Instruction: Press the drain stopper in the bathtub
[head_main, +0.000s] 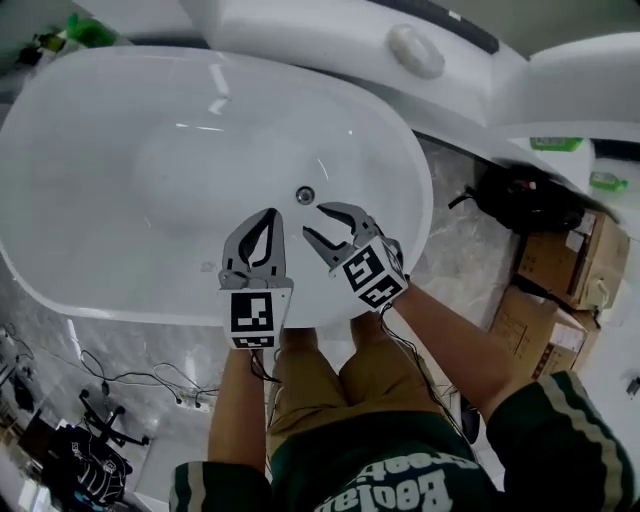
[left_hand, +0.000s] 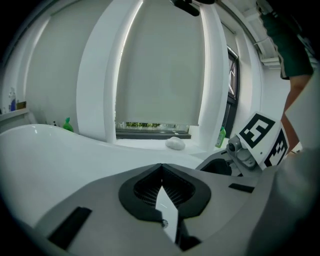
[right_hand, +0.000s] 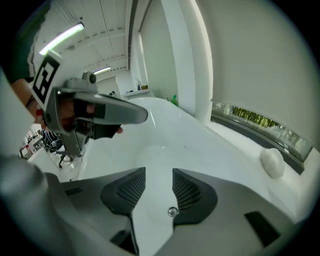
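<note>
The drain stopper (head_main: 305, 195) sits in the bathtub (head_main: 120, 180) floor, just beyond the right gripper (head_main: 313, 221), parted and empty; the left gripper (head_main: 272, 213) is closed on nothing. We should centre 1 jaw tip, then press straight down.

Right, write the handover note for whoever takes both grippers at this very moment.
Left gripper: jaws together, nothing between them, held over the tub beside the right one.
Right gripper: jaws apart, empty, aimed down at the drain.
The small round metal drain stopper sits in the floor of the white oval bathtub, just beyond both grippers' tips. In the right gripper view it shows in the gap between the jaws, untouched.
Done: nothing on the stopper yet. Whether it sits up or down cannot be told.
Left: lower a gripper tip onto the stopper and press it.
</note>
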